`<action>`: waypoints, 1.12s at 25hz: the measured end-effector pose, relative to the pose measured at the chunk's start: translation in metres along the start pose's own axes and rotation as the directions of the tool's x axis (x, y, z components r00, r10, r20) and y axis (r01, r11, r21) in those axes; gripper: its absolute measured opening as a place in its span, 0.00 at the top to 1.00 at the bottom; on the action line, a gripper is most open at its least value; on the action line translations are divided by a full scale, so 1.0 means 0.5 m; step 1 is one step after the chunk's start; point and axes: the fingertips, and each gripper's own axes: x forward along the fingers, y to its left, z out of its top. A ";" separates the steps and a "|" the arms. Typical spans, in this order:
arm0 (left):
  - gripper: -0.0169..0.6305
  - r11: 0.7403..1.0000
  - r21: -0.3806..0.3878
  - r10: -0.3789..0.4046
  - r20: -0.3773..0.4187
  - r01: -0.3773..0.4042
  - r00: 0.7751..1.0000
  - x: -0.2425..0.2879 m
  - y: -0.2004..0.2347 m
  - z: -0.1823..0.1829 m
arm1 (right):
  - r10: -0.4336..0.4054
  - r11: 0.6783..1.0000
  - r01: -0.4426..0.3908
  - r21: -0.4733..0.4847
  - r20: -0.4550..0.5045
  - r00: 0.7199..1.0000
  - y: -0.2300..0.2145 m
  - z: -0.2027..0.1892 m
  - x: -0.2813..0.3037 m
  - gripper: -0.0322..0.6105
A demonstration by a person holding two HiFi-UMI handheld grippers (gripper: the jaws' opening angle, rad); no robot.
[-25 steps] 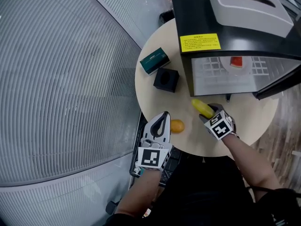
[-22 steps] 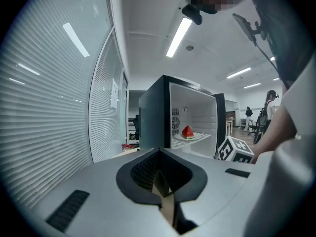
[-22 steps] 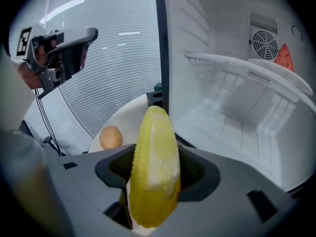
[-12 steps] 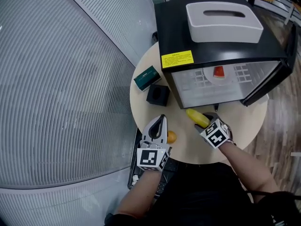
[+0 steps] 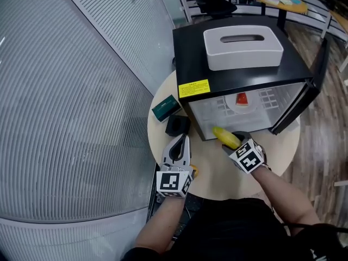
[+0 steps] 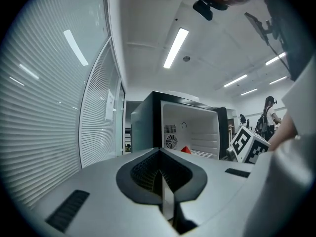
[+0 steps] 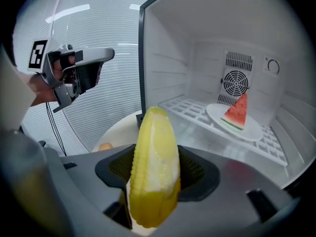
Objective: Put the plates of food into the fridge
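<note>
Pinching corn cob [image 7: 153,177] in right tongs [image 5: 234,143], just before open fridge [image 5: 187,53]. Left tongs [image 5: 183,141] pressed together, empty, above desk [image 5: 217,173] edge. On fridge shelf: plate [image 7: 254,131] with watermelon slice [image 7: 238,111].

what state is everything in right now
fridge door, open
left gripper, shut, empty
right gripper, shut on corn
corn, held tip-first at the fridge opening
watermelon slice, on plate on the wire shelf
tissue box, resting on the fridge top
</note>
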 end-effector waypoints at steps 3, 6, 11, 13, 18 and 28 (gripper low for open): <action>0.97 1.000 0.008 0.009 0.016 -0.010 1.000 0.012 0.007 0.011 | -0.017 1.000 0.017 -0.003 0.015 1.000 -0.025 0.022 -0.009 0.58; 0.97 1.000 0.009 0.023 0.034 -0.023 0.999 0.020 0.017 0.024 | -0.030 1.000 0.030 -0.004 0.031 0.999 -0.045 0.049 -0.012 0.58; 0.97 0.999 0.017 0.030 0.036 -0.031 0.999 0.036 0.031 0.037 | -0.061 0.998 0.063 -0.028 0.057 0.996 -0.081 0.096 -0.008 0.58; 0.97 0.999 0.026 0.034 0.037 -0.035 0.999 0.041 0.040 0.041 | -0.081 0.995 0.084 -0.049 0.064 0.995 -0.096 0.112 -0.006 0.58; 0.97 0.997 0.039 0.057 0.046 -0.059 0.997 0.057 0.076 0.054 | -0.093 0.995 0.096 -0.035 0.074 0.993 -0.129 0.149 0.010 0.58; 0.97 0.998 0.057 0.033 0.020 -0.034 0.999 0.086 0.100 0.047 | -0.103 0.995 0.103 -0.001 0.076 0.992 -0.154 0.218 0.072 0.58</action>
